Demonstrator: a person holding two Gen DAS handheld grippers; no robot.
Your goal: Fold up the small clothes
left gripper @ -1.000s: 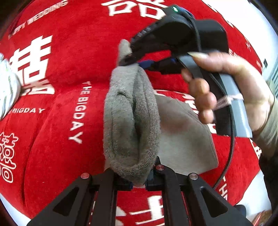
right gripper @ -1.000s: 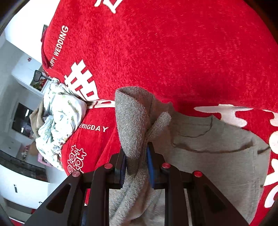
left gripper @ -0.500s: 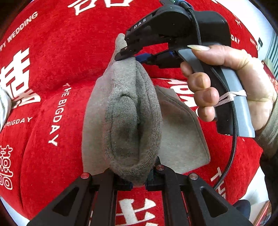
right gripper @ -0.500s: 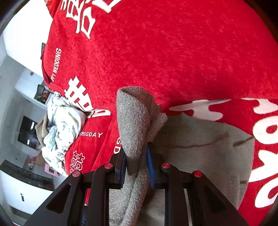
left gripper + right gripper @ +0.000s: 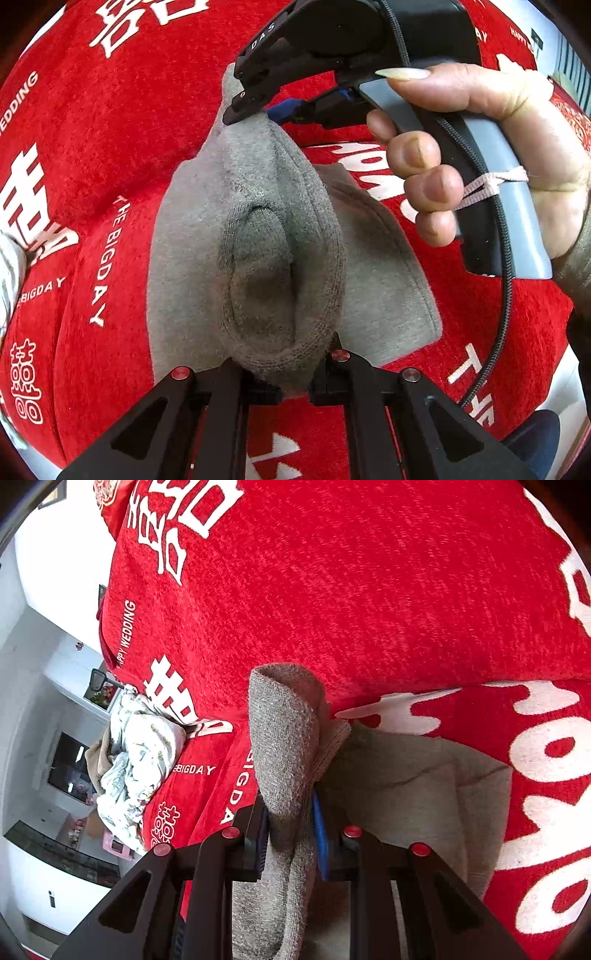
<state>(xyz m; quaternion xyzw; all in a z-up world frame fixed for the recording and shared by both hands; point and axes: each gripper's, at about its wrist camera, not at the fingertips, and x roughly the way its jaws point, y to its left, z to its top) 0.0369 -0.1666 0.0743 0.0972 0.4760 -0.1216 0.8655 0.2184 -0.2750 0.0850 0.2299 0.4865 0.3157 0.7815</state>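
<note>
A red plush cover [image 5: 110, 122] printed with white lettering and wedding characters fills both views. A grey knitted garment [image 5: 258, 229] lies partly on it. The left gripper [image 5: 295, 387] is clenched on one bunched edge, the right gripper [image 5: 290, 830] pinches another. Over the last second both lifted edges have travelled across the cover, with more grey cloth now spread beneath, so a fold looks under way. What kind of garment it is cannot be made out; a crumpled pale cloth [image 5: 136, 753] sits nearby.
</note>
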